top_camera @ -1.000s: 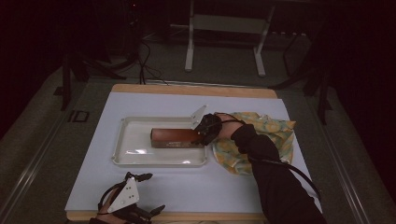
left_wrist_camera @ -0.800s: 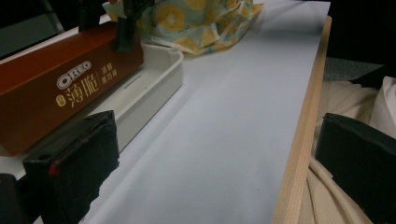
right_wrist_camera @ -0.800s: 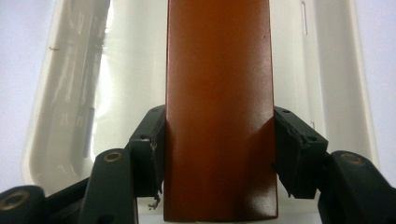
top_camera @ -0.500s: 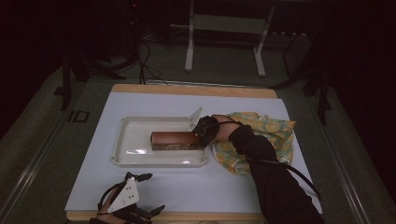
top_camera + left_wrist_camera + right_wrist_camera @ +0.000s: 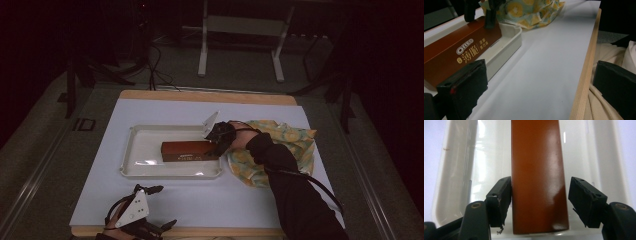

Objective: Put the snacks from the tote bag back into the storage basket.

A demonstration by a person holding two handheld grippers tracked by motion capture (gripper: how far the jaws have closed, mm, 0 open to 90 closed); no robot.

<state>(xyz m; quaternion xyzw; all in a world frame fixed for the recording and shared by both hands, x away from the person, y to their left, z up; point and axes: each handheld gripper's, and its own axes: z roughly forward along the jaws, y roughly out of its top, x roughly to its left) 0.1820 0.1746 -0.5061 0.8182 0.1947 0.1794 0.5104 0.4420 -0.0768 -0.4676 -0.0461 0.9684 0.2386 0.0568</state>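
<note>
Right gripper (image 5: 216, 142) straddles the brown Oreo box (image 5: 189, 150) in the white tray (image 5: 145, 170), jaws spread.

In the right gripper view one pad (image 5: 500, 200) touches the box's side while the other stands clear of it, so there is no pinch. The box lies flat in the tray at the centre of the pale table cover (image 5: 250, 195). At 3 o'clock of the tray, a yellow citrus-print cloth (image 5: 295, 145) is crumpled under the dark sleeve (image 5: 295, 200). At 7 o'clock, near the wooden table edge (image 5: 200, 232), the left gripper (image 5: 142, 220) rests with its jaws wide apart. Beyond 12 o'clock the room is dark: grey floor (image 5: 45, 165), cables (image 5: 160, 65), a white stand's legs (image 5: 240, 45).
</note>
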